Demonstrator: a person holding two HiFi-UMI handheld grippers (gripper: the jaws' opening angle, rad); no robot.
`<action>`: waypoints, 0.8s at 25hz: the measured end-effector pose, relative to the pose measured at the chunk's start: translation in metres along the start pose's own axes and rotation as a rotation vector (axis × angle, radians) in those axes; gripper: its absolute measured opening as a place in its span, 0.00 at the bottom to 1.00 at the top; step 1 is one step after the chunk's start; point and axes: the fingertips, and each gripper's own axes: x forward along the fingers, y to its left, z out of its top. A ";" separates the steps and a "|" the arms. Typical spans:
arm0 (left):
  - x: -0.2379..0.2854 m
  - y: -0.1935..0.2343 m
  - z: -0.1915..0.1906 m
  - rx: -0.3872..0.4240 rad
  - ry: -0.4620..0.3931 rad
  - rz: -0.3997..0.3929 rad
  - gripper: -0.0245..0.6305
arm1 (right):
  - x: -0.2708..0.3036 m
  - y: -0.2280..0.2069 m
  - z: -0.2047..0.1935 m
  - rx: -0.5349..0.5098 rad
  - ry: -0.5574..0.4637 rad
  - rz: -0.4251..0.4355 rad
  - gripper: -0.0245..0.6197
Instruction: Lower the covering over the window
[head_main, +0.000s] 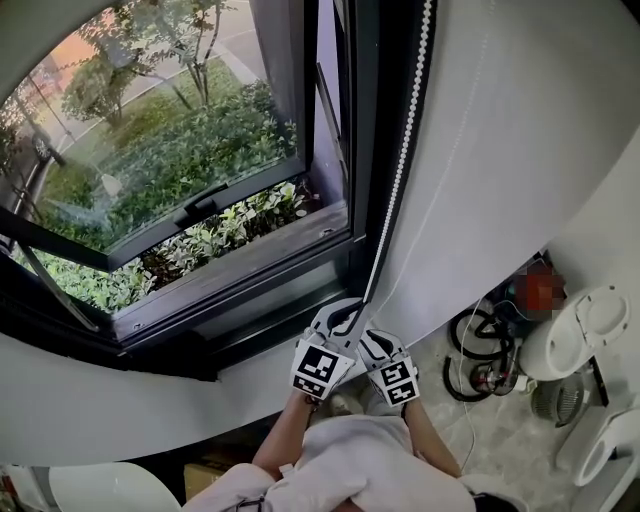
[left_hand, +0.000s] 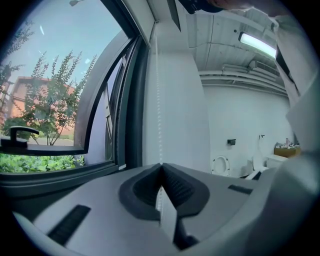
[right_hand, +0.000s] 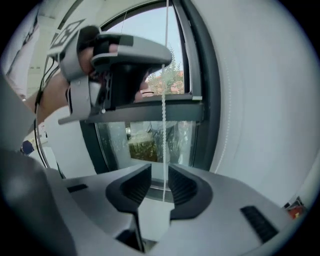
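A white bead chain hangs down the dark window frame beside the glass, through which I see shrubs and trees. No covering shows over the glass in these views. My left gripper is shut on the chain, which rises straight out of its closed jaws. Just below it my right gripper stands open. The chain runs free between its fingers, touching neither pad. In the right gripper view the left gripper is above, clamped on the chain.
The lower sash is tilted open outward, with a black handle. White wall lies right of the frame. On the floor at the right are coiled cables, a white appliance and a small fan.
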 end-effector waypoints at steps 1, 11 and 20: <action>0.000 0.000 0.000 0.000 -0.001 0.001 0.06 | -0.007 -0.004 0.012 0.008 -0.022 -0.011 0.20; 0.000 -0.003 -0.001 -0.005 -0.012 -0.007 0.06 | -0.093 -0.039 0.165 -0.041 -0.335 -0.112 0.20; 0.004 -0.008 0.000 -0.006 -0.015 -0.013 0.06 | -0.129 -0.020 0.269 -0.192 -0.543 -0.061 0.19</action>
